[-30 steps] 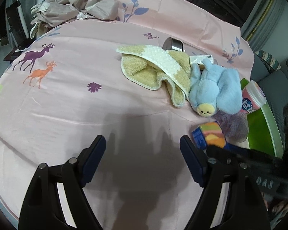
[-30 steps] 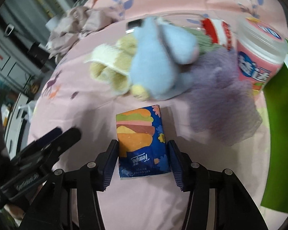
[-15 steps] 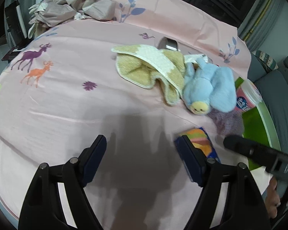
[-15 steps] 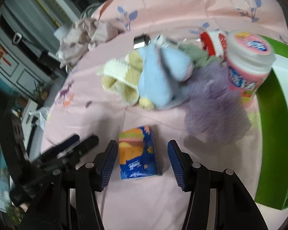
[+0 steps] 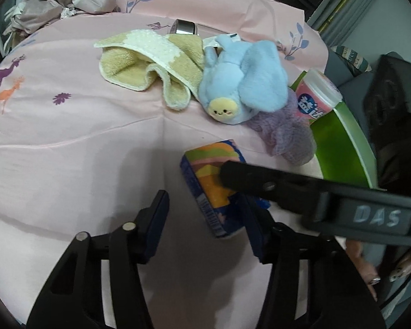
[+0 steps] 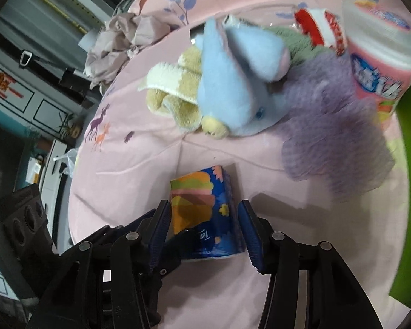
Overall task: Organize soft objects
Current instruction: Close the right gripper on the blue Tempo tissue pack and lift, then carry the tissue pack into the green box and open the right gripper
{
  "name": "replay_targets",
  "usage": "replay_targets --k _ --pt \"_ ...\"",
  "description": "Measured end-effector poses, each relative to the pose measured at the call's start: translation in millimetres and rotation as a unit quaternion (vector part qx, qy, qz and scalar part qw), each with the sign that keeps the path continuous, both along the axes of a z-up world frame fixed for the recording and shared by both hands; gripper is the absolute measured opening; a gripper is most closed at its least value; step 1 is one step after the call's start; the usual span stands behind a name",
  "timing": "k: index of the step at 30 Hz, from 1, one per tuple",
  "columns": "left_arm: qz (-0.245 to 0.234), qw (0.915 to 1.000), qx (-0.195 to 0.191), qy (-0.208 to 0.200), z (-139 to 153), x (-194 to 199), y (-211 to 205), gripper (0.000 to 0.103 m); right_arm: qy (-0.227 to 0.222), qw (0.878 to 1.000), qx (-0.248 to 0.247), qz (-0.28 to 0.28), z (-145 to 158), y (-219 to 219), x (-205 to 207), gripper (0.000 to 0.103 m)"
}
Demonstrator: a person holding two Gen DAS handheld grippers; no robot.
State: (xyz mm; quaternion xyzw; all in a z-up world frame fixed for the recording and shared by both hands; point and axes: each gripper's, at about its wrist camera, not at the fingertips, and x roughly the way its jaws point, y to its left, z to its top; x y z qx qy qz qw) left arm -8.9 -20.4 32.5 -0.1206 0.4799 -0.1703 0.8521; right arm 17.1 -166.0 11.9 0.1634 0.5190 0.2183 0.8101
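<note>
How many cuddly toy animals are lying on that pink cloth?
1. The blue plush toy lies between the yellow towel and the purple mesh puff. More could be hidden behind the pile.

Light is soft and even from overhead on my feeds — no glare on the pink printed bedsheet [image 5: 68, 142], just broad grey shadows of the rigs pooling in front of the fingers. My left view is crisp on the fluffy blue plush toy [image 5: 241, 82]. My right view is smeared: the same plush and the purple mesh bath pouf [image 6: 334, 126] are motion-blurred. Fisheye bends both views hard — corners go black, and the room beyond sits dim.
</note>
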Motion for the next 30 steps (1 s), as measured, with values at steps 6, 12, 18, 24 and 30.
replay_targets --k 6,12,18,24,30 --pt "-0.014 0.9993 -0.034 0.007 -0.2 -1.8 -4.7 0.029 0.009 1.0 0.003 0.003 -10.0 1.6 3.8 0.047" --pt "-0.016 0.9993 -0.018 -0.028 15.1 -6.7 -12.2 0.028 -0.007 1.0 0.016 0.002 -0.9 -5.9 -0.4 0.047" --pt "-0.035 0.9942 0.003 -0.102 56.1 -16.9 -33.6 0.028 -0.081 0.996 0.015 -0.014 42.7 -22.5 -18.8 0.047" --pt "-0.055 0.9854 0.018 -0.16 90.3 -31.5 -62.7 0.029 -0.141 0.989 0.028 -0.044 79.5 -58.2 -37.4 0.047" --pt "-0.094 0.9761 0.02 -0.195 113.8 -33.3 -105.8 0.029 -0.179 0.978 0.048 -0.097 100.1 -105.5 -53.1 0.047"
